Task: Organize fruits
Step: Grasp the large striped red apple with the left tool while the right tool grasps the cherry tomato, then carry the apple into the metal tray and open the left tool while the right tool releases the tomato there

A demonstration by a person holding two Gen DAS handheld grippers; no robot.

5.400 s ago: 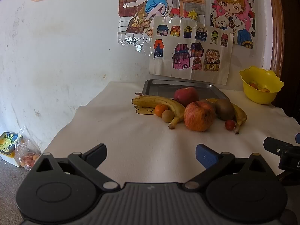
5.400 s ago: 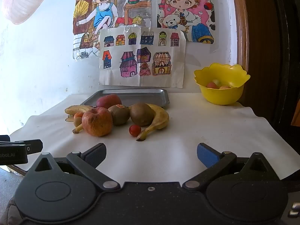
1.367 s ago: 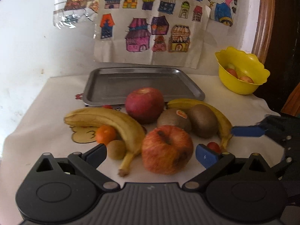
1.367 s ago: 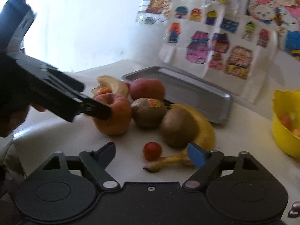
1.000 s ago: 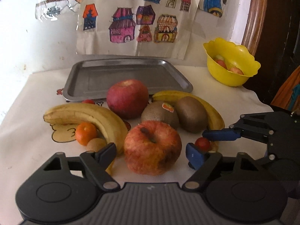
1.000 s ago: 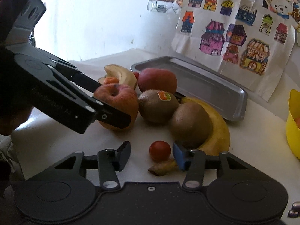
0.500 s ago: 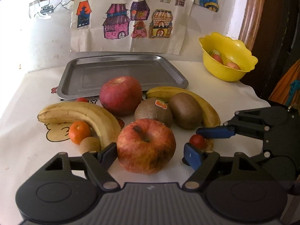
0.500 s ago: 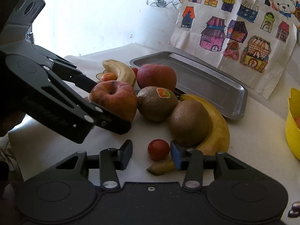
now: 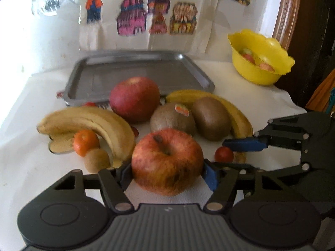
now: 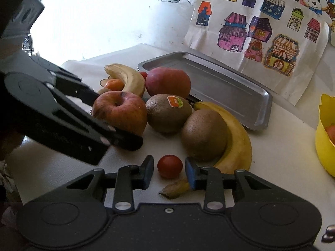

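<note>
My left gripper (image 9: 167,172) pinches the apple (image 9: 167,161), while my right gripper (image 10: 169,172) brackets the cherry tomato (image 10: 169,166), fingers apart.

Both wrist views share fruit pile (image 9: 167,125)

We see a red-and-yellow mottled apple (image 9: 167,163) with a dark bruise, and a deeper red apple (image 9: 135,98) behind it. The bananas (image 9: 90,123) are yellow with brown flecks; the kiwis (image 10: 204,133) are brown, one (image 10: 168,113) bearing an orange-and-green sticker. A small tomato (image 10: 169,166) is red, a tiny citrus (image 9: 85,139) orange. The tray (image 9: 100,77) is plain grey metal, the bowl (image 9: 259,71) bright yellow, the cloth (image 9: 25,163) white. The grippers are black with blue pads (image 9: 210,177). The paper (image 10: 257,31) shows houses in pink, purple, orange and blue.
</note>
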